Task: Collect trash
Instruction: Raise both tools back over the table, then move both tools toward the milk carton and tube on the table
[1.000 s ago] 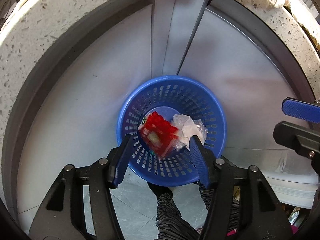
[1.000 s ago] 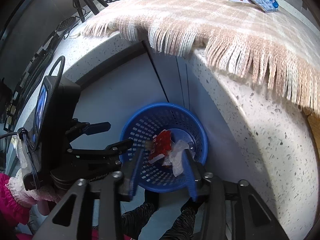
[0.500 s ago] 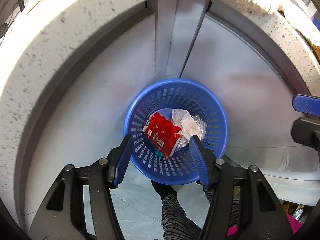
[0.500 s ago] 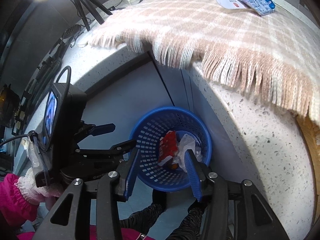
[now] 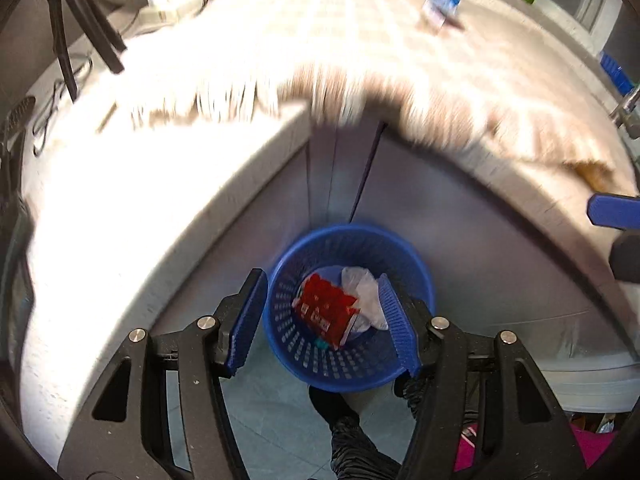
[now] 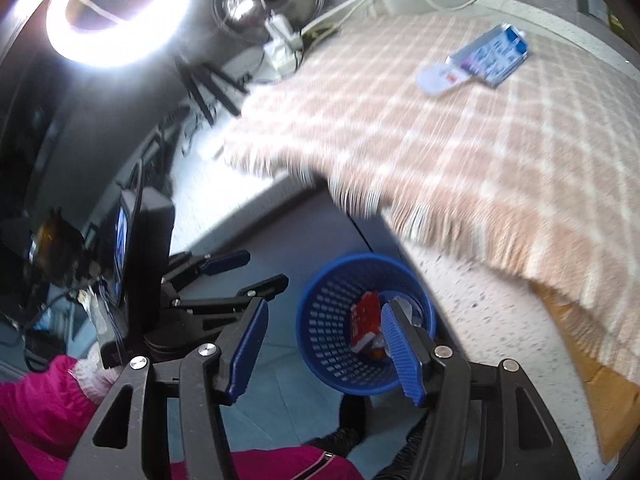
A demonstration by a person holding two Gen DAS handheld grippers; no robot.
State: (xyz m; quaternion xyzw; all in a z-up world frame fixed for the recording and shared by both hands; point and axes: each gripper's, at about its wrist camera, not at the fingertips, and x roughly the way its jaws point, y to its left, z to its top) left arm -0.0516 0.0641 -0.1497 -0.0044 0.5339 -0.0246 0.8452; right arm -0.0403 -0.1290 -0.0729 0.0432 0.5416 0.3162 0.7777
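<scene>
A blue mesh basket (image 5: pixel 416 280) stands on the floor by the counter base; it also shows in the right wrist view (image 6: pixel 324 320). In it lie a red packet (image 5: pixel 326 308) and crumpled clear plastic (image 5: pixel 366 290). My left gripper (image 5: pixel 322 320) is open and empty, high above the basket. My right gripper (image 6: pixel 324 340) is open and empty, also above the basket. A blue and white packet (image 6: pixel 490 54) and a white wrapper (image 6: pixel 438 78) lie on the checked cloth (image 6: pixel 460 152) on the counter; the packet shows blurred in the left wrist view (image 5: pixel 440 4).
The speckled counter edge (image 5: pixel 120 216) curves above grey cabinet doors (image 5: pixel 460 232). A ring light (image 6: pixel 116 12), tripod legs (image 6: pixel 208 88), cables and a power strip (image 6: pixel 284 44) stand at the counter's back. The left gripper body (image 6: pixel 160 264) sits left of the right one.
Both grippers have risen and tilted up away from the basket, so the countertop, cloth and the packets on it have come into view. The basket's contents have not moved.
</scene>
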